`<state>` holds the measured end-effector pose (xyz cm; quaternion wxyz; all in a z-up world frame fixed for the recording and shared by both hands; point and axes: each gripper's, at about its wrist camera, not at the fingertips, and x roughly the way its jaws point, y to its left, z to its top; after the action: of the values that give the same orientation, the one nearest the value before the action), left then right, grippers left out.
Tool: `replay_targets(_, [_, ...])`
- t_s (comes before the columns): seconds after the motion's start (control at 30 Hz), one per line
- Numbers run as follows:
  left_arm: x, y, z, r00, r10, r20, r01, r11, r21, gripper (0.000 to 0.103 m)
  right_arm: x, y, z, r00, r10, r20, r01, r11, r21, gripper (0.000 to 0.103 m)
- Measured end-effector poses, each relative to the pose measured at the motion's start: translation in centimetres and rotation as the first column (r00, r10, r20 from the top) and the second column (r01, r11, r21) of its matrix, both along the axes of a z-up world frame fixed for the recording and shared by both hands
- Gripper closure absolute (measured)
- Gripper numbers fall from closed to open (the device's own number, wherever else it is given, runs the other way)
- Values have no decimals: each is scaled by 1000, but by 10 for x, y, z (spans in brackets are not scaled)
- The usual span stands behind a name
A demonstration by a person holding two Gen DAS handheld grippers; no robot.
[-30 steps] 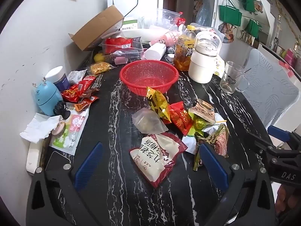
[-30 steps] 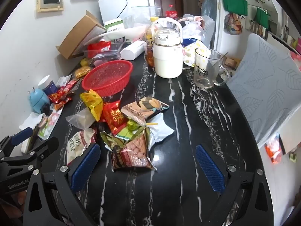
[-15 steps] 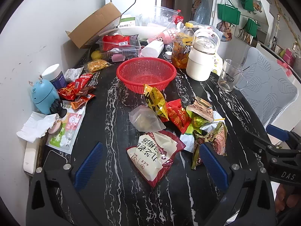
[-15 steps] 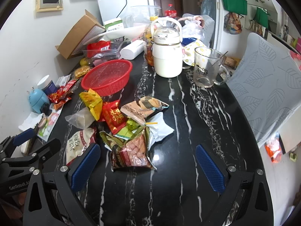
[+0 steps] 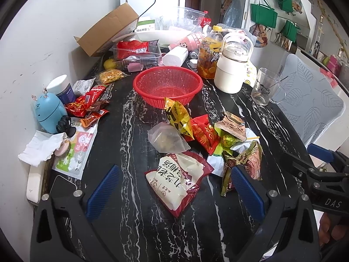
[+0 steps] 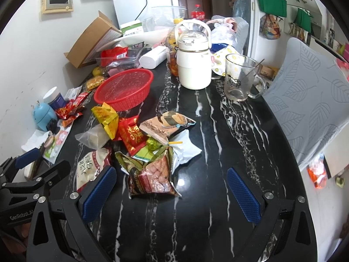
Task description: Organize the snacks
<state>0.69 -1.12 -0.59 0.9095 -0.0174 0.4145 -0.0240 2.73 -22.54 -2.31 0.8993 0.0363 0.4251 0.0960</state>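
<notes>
A pile of snack packets lies mid-table on black marble. Nearest my left gripper (image 5: 174, 193), which is open and empty, lies a white and red bag (image 5: 177, 180), between its blue pads. A brown peanut bag (image 6: 152, 175) sits just ahead of my open, empty right gripper (image 6: 171, 193). Behind them lie a clear plastic bag (image 5: 166, 138), a yellow packet (image 5: 177, 116), a red packet (image 6: 132, 135) and a beige seaweed-roll packet (image 6: 168, 123). An empty red mesh basket (image 5: 168, 85) (image 6: 124, 91) stands beyond the pile.
A white lidded jug (image 6: 194, 62), a glass mug (image 6: 240, 79) and a juice bottle (image 5: 208, 54) stand at the back right. More red packets (image 5: 85, 104), a blue gadget (image 5: 50, 113), a cardboard box (image 5: 106, 29) and clutter line the left wall. A leaf-patterned chair (image 6: 309, 96) borders the right edge.
Both grippers have drifted slightly; the left view has edged back and up a little, so the pile sits marginally lower. Nothing was gripped or moved.
</notes>
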Motion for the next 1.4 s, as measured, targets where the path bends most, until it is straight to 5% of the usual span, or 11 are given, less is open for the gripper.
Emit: replay_targets(1.4, [2,3,-2,1000,22,-16,-21,1000,4,0,0,1,-3,1000,14,-1,-14,1000,7,0])
